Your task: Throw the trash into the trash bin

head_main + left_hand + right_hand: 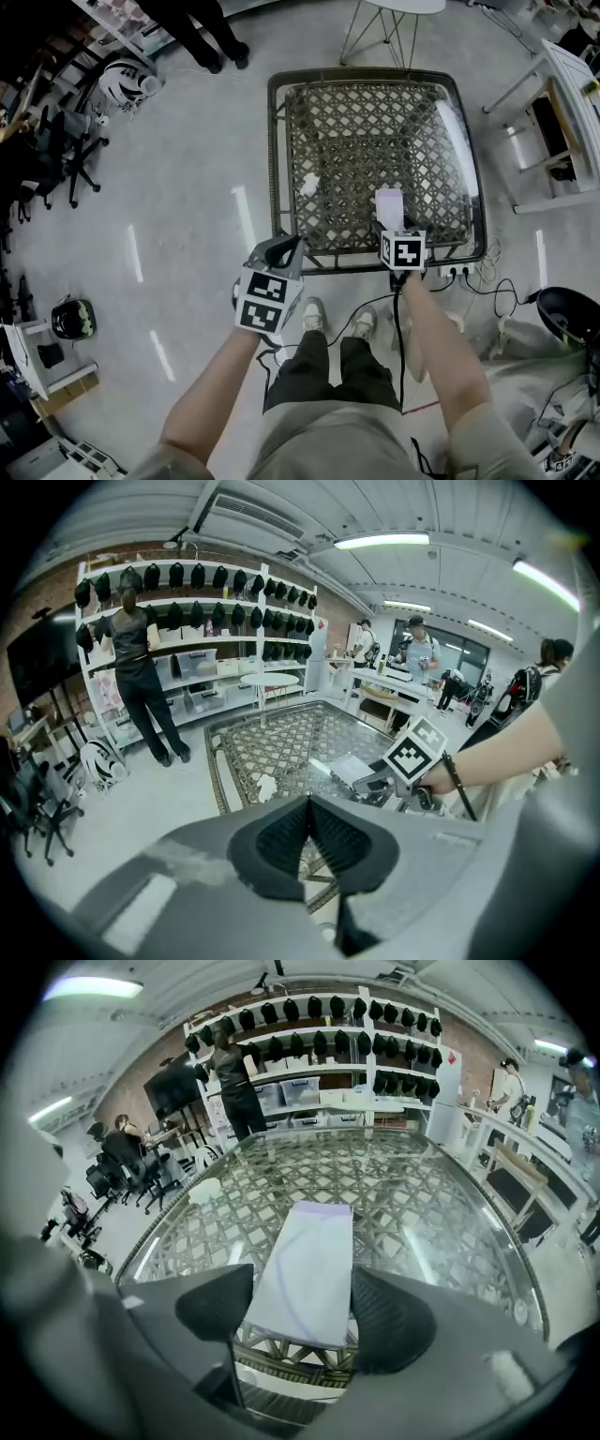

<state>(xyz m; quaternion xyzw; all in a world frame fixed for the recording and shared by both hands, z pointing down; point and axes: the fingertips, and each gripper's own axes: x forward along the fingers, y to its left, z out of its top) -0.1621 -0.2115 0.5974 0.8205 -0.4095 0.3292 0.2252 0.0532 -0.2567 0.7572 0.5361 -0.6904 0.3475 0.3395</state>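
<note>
The counter [273,150], a glass top over wicker lattice, lies straight ahead of me and fills most of the head view. No bin shows on it or clearly beside it. The dark round shape at the far right edge of the head view is cut off, and I cannot say whether it is one. So I cannot tell which way the carry must go.

The tissue pack [309,1260] points directly away from me. Its long axis runs along my right gripper [300,1302], with the near end between the pads. That gripper is set wide, and the pack fills the gap with a pad against each long side, so I judge it held. I cannot tell whether it is clear of the glass or resting on it.

My left gripper [312,832] is closed with its pads meeting and nothing between them. It sits at the counter's near left corner.

The crumpled scrap [307,184] lies on the glass to the left, well apart from the pack. It is ahead of the left gripper and slightly to its right, and that gripper is the nearer one. The scrap is too small for me to read any long axis.
</note>
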